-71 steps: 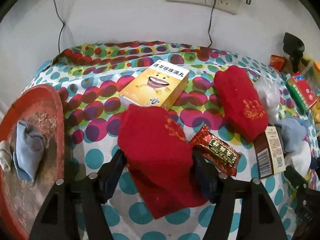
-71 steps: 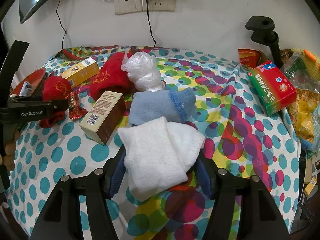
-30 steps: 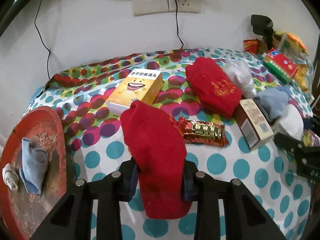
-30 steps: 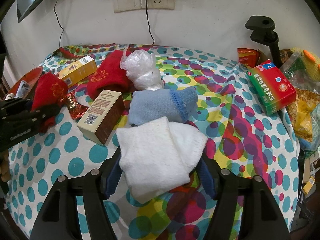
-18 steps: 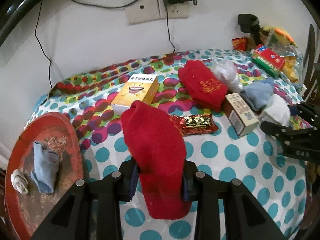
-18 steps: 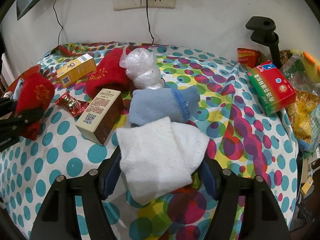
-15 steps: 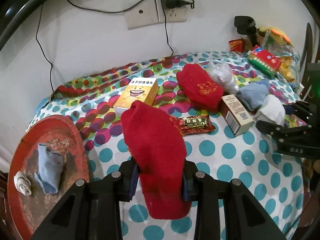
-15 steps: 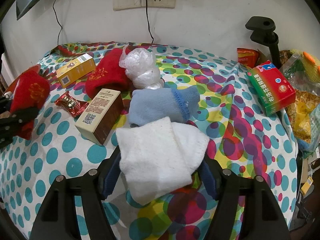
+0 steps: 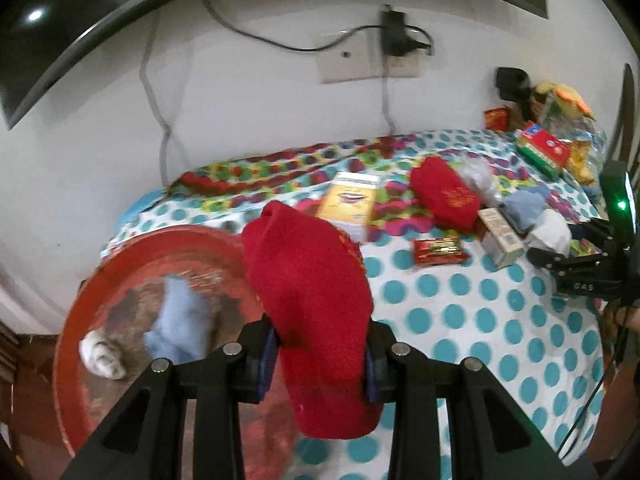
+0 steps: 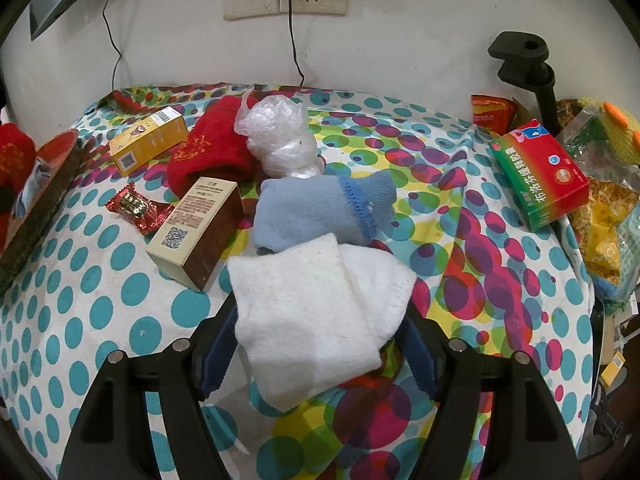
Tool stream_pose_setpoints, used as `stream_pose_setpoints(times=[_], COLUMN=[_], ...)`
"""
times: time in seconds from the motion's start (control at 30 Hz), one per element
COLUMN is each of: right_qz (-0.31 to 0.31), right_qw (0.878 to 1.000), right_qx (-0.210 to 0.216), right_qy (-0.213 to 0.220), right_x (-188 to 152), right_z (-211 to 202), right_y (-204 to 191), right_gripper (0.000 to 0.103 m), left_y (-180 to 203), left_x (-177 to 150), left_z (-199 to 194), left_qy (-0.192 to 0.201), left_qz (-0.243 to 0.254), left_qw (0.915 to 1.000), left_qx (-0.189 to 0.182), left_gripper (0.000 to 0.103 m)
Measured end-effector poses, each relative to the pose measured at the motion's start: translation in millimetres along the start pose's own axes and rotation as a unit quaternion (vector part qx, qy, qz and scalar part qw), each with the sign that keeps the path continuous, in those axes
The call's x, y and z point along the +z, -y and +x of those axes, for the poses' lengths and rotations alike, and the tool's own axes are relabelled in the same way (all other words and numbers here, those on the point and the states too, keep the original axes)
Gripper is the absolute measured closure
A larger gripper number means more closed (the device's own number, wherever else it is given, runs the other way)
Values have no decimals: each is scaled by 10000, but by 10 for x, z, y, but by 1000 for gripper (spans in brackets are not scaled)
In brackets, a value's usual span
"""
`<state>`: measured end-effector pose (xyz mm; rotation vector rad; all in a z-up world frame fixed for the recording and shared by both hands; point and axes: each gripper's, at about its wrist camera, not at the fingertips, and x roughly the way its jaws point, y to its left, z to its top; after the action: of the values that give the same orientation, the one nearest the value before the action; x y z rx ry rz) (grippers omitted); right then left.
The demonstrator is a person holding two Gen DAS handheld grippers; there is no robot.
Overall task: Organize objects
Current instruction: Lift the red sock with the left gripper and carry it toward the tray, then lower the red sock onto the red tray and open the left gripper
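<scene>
My left gripper (image 9: 318, 356) is shut on a red sock (image 9: 308, 280) and holds it up in the air. The sock hangs over the right rim of a round red tray (image 9: 132, 256). A light blue sock (image 9: 180, 320) and a small white sock (image 9: 102, 354) lie in that tray. My right gripper (image 10: 320, 328) points down at the dotted tablecloth, and its jaws are opening around a folded white sock (image 10: 316, 312) that lies flat on the cloth. The right pad stands clear of the white sock. The held red sock (image 10: 12, 148) also shows at the far left of the right wrist view.
Behind the white sock lie a blue sock (image 10: 320, 212), a crumpled plastic bag (image 10: 280, 136), a second red sock (image 10: 208, 156), a brown box (image 10: 196, 232), a yellow box (image 10: 148, 140) and a red candy wrapper (image 10: 136, 204). A green and red box (image 10: 540, 172) and snack bags crowd the right edge.
My left gripper has risen and swung left with the red sock, so the tray now lies under it. The right gripper stayed put while its jaws widened around the white sock.
</scene>
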<state>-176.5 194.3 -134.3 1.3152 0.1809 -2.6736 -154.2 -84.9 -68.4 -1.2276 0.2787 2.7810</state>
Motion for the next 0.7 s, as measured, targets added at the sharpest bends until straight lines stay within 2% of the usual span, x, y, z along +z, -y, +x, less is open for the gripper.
stream_pose_setpoints(times=[0.33, 0.47, 0.6, 0.7], right_qz=[-24, -28, -30, -26], right_qw=[10000, 9999, 9999, 9999], right_qx=[-82, -97, -99, -102], right_qy=[-1, 0, 1, -1], right_x=[11, 9, 11, 12], right_z=[-2, -6, -6, -6], right_y=[2, -6, -7, -7], right_gripper=[30, 30, 30, 29], left_y=[-779, -1074, -1423, -1592], left_x=[-287, -437, -580, -670], left_z=[-37, 7, 33, 44], left_qy=[-233, -386, -494, -582], left_qz=[-639, -871, -1298, -1400], left_qw=[9969, 9936, 9882, 9856], left_qx=[398, 605, 640, 745], left_gripper=[69, 68, 68, 68])
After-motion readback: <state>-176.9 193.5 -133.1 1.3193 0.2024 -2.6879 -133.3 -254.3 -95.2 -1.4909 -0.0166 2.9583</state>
